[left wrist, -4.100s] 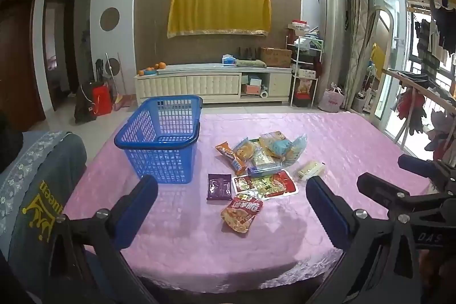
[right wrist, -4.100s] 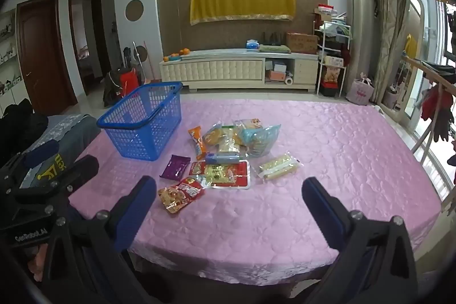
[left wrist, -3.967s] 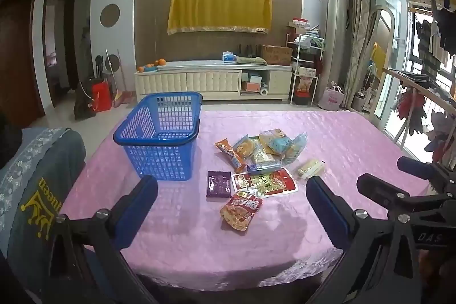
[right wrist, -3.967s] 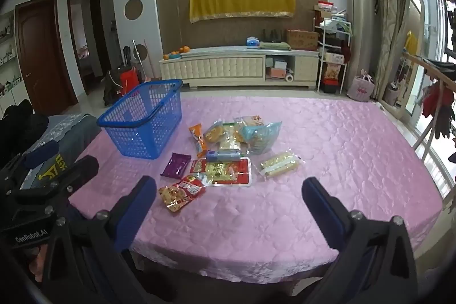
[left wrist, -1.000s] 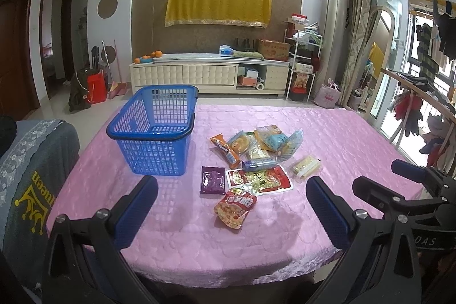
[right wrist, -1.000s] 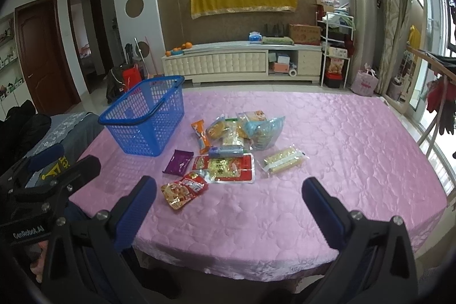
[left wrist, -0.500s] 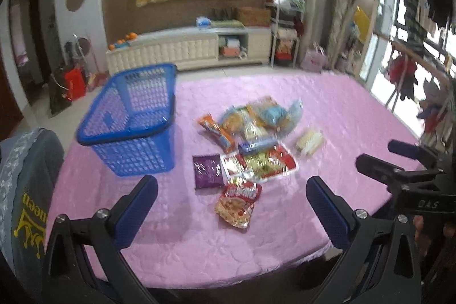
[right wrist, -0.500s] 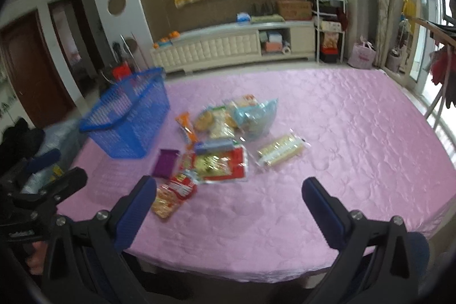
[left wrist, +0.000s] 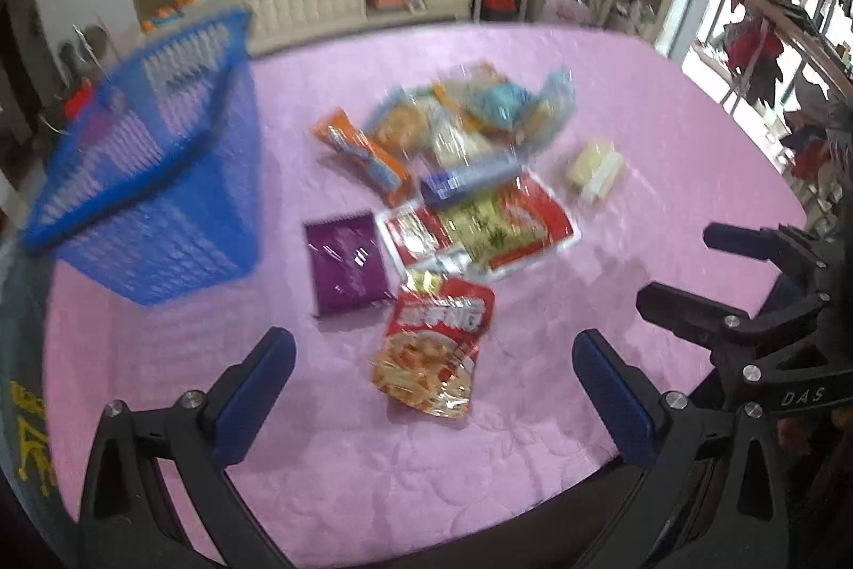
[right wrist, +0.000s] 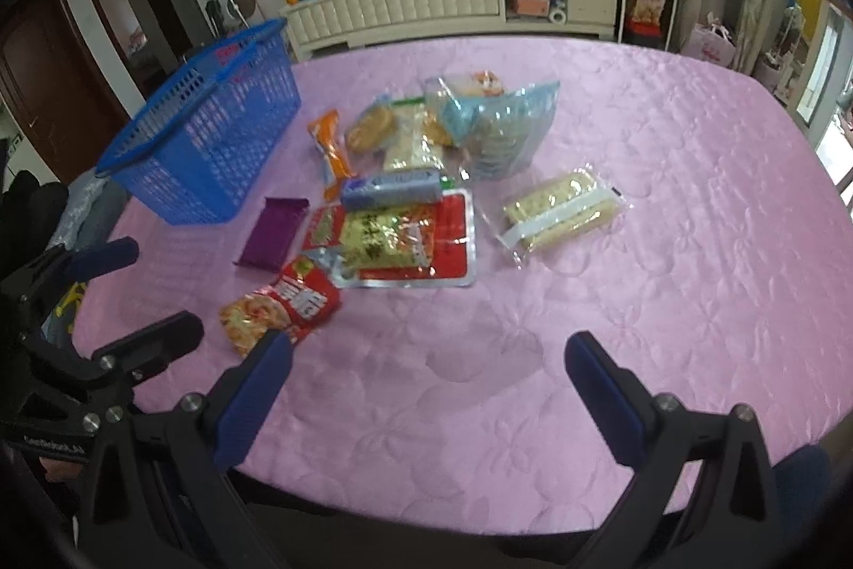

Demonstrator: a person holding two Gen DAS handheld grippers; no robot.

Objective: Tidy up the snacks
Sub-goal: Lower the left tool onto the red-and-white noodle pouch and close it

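Observation:
Several snack packets lie in a loose pile on the pink tablecloth (left wrist: 640, 99). Nearest me is a red and orange packet (left wrist: 434, 347), with a purple packet (left wrist: 346, 262) and a flat red tray pack (left wrist: 480, 233) just behind it. A pale cracker pack (right wrist: 560, 211) lies apart to the right. The blue mesh basket (left wrist: 154, 185) stands empty at the left. My left gripper (left wrist: 434, 387) is open, hovering just short of the red and orange packet. My right gripper (right wrist: 426, 382) is open above bare cloth, right of that packet (right wrist: 280, 307).
The left gripper (right wrist: 106, 302) shows at the left edge of the right wrist view; the right gripper (left wrist: 746, 281) shows at the right of the left wrist view. A grey chair back (left wrist: 21, 355) stands at the table's left. A white cabinet (right wrist: 426, 3) lines the far wall.
Both grippers have moved forward and tipped down over the table, so the snack pile looks larger and closer. The left view is blurred by motion. Nothing was picked up.

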